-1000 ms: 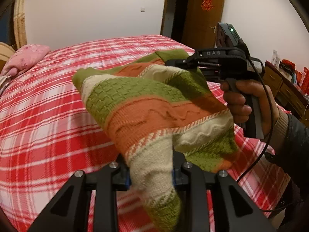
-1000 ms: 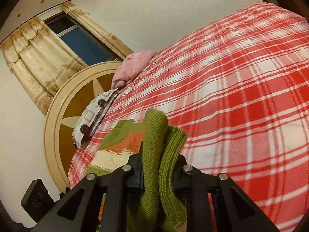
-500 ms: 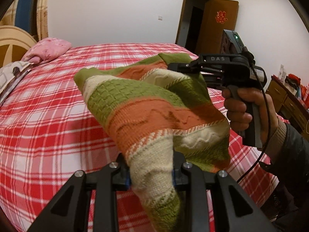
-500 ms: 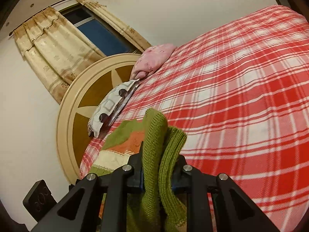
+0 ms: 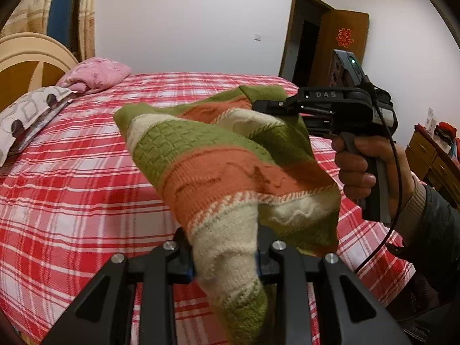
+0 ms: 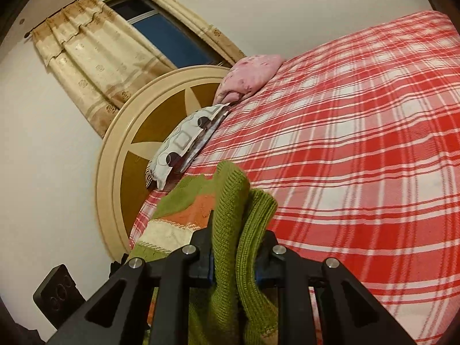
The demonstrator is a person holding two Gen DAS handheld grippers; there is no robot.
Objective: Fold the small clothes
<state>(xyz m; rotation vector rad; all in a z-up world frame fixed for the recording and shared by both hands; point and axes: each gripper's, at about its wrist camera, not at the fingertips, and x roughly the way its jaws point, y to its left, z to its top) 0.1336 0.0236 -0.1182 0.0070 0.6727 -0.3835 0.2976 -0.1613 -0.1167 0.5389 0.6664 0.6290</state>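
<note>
A small knitted sweater (image 5: 218, 172) with green, orange and cream stripes hangs in the air above the bed, stretched between both grippers. My left gripper (image 5: 225, 254) is shut on a cream and green corner of it at the bottom of the left wrist view. The right gripper (image 5: 270, 106), held by a hand (image 5: 362, 166), pinches the far green edge. In the right wrist view my right gripper (image 6: 235, 256) is shut on a bunched green ribbed edge of the sweater (image 6: 230, 201), with striped knit (image 6: 178, 218) trailing to the left.
The bed (image 5: 72, 178) has a red and white plaid cover. A pink pillow (image 5: 97, 73) and a patterned pillow (image 5: 26, 115) lie by the round headboard (image 6: 138, 132). A curtained window (image 6: 161, 34), an open doorway (image 5: 304, 46) and a wooden dresser (image 5: 431, 155) surround it.
Both grippers have carried the sweater sideways and slightly upward over the bed; the pillows, headboard and window have come further into view. Both grips are unchanged.
</note>
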